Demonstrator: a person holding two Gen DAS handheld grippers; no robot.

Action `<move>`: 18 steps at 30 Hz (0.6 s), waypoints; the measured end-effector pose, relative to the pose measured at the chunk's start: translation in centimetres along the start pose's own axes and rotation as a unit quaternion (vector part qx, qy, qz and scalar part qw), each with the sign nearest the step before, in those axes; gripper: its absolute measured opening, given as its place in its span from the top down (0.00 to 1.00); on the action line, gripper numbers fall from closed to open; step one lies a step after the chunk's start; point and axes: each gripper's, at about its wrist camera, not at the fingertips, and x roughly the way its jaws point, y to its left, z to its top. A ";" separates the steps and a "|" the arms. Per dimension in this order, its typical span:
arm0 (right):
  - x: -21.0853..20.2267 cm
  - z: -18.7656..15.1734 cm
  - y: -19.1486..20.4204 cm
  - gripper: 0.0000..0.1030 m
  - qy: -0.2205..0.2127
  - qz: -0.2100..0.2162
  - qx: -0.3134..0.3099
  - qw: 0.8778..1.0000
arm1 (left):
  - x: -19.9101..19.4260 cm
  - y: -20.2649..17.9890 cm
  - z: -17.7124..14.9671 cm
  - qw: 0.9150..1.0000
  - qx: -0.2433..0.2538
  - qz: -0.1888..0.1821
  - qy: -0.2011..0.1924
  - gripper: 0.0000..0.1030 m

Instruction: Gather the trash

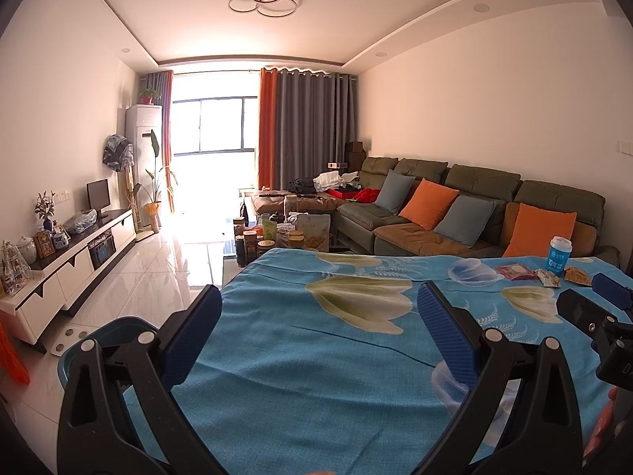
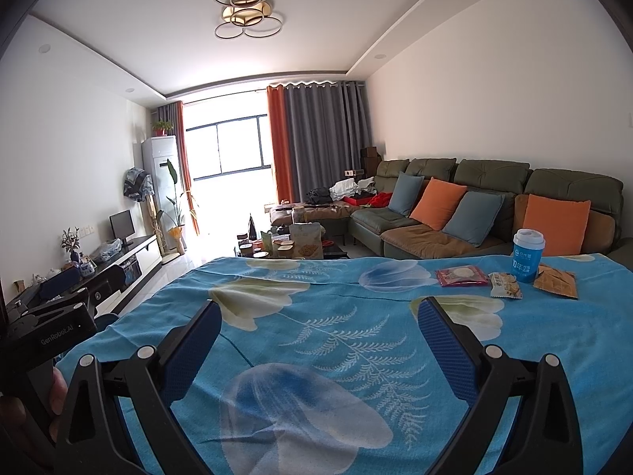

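A table with a blue floral cloth fills the foreground. At its far right lie a blue and white cup, a red snack packet, a pale wrapper and an orange packet. They also show in the left wrist view: the cup, red packet, pale wrapper and orange packet. My left gripper is open and empty over the cloth's left part. My right gripper is open and empty over the middle, short of the trash.
A blue bin stands by the table's left edge on the tiled floor. A cluttered coffee table stands beyond the table, a green sofa with cushions at right, a TV cabinet at left.
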 end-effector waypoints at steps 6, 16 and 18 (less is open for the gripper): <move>0.0 0.0 0.0 0.07 0.001 -0.001 0.001 1.000 | 0.2 0.2 0.0 1.000 0.000 0.000 0.001 0.06; 0.1 0.1 0.1 0.07 0.002 0.000 0.002 1.000 | 0.5 0.4 -0.2 1.000 0.000 0.001 0.002 0.06; 0.1 0.1 0.1 0.07 0.001 0.000 0.002 1.000 | 0.7 0.5 -0.2 1.000 0.001 0.001 0.003 0.06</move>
